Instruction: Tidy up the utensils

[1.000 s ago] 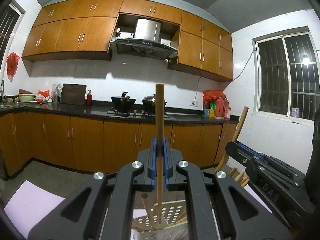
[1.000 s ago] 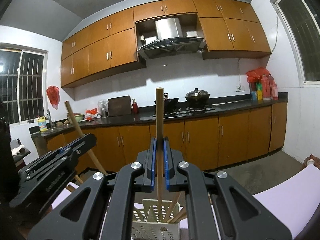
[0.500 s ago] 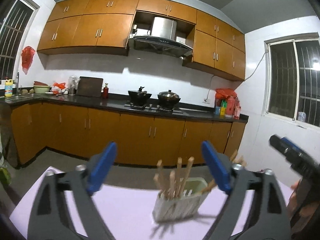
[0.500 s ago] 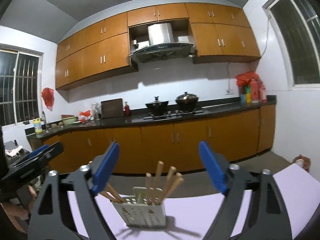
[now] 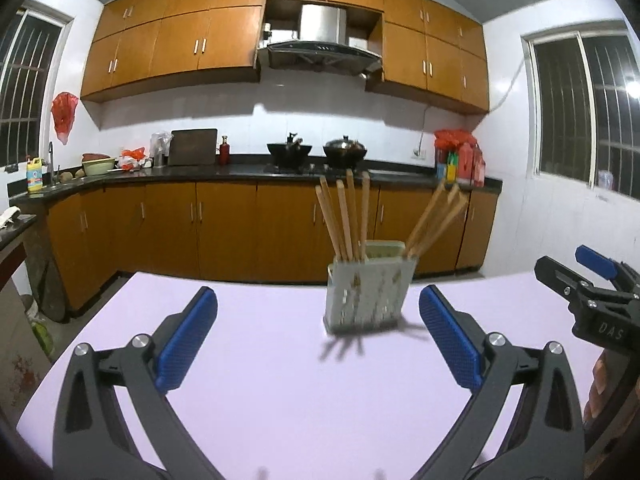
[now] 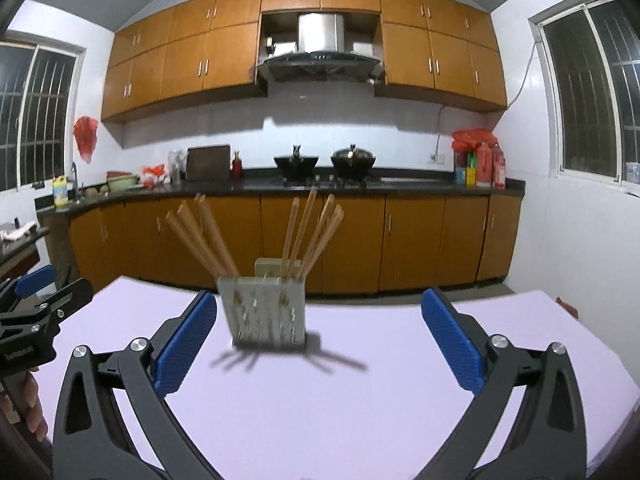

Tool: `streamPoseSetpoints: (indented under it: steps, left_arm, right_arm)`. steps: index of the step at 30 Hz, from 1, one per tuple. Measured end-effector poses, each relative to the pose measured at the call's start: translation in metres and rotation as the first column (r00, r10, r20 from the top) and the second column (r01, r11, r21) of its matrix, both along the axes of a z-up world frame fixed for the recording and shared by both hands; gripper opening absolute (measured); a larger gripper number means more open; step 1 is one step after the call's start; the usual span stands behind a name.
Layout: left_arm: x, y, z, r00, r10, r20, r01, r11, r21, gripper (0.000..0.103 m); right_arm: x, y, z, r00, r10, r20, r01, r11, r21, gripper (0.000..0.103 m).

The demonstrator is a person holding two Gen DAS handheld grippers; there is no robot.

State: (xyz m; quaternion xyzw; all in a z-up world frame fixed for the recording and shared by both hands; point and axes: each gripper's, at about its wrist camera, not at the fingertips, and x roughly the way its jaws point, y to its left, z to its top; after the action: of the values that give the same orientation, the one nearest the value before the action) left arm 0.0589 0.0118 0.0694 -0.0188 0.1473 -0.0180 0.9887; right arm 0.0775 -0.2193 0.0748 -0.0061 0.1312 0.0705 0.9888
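Chopsticks (image 5: 352,216) stand in the holder (image 5: 366,294) on my lilac table (image 5: 280,360), at 12 o'clock ahead | left gripper (image 5: 318,336) jaws opening, nothing between them | right gripper (image 6: 320,340) jaws opening too, empty, holder just beyond at 11 o'clock

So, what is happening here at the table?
A person is sorting wooden chopsticks into a pale slotted holder that stands on the lilac table. The chopsticks stand in two leaning bunches inside it. The left gripper and the right gripper hold nothing; their jaws are opening, with nothing between them.
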Motion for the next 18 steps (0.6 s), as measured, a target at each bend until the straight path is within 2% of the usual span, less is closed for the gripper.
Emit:
streamPoseSetpoints:
  steps: [9, 18]
  left_arm:
    - [-0.025, -0.017, -0.032, 0.999, 0.001, -0.045, 0.002, 0.998, 0.061, 0.099]
    - [-0.026, -0.017, -0.055, 0.995, -0.002, -0.096, 0.006, 0.999, 0.048, 0.099]
  right_arm:
    - [-0.026, 0.000, -0.040, 0.996, -0.007, -0.085, 0.009, 1.000, 0.017, 0.101]
    - [-0.033, -0.004, -0.064, 0.989, -0.023, -0.147, 0.027, 0.999, 0.026, 0.101]
